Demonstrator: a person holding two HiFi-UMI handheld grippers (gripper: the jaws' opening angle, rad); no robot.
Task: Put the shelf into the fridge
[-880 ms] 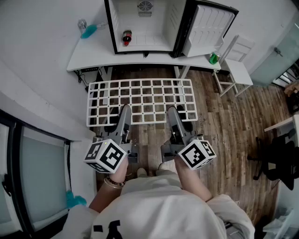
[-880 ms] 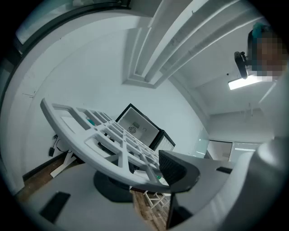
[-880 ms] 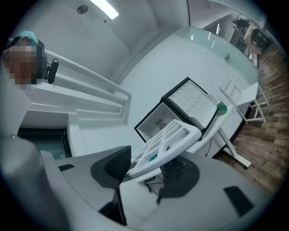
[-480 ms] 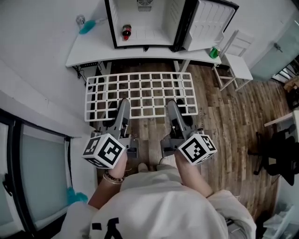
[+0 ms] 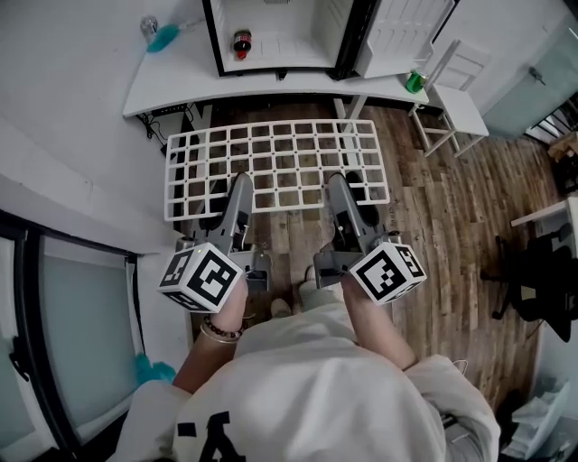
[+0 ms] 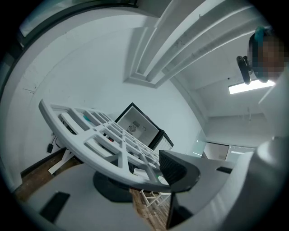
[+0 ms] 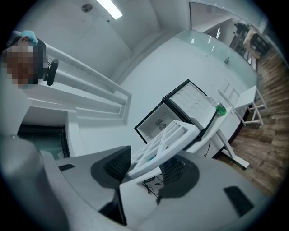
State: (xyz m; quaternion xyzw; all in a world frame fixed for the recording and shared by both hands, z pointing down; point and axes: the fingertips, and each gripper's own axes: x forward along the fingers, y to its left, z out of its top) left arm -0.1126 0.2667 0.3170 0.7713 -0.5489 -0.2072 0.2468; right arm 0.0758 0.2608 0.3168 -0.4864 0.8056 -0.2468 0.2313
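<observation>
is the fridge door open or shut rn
Open: the fridge door stands swung out to the right, and the fridge shows its white inside with a bottle.

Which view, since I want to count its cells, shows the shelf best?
The head view: the whole shelf grid lies open from above, left gripper and right gripper clamped on its near edge. The left gripper view shows it steeply foreshortened; the right gripper view shows only a corner nearly edge-on.

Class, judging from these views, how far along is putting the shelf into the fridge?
Done: the fridge door stands open. In hand: left claw and right claw grip the shelf at its near edge, off the floor. Left: sliding it into the fridge on the table.
</observation>
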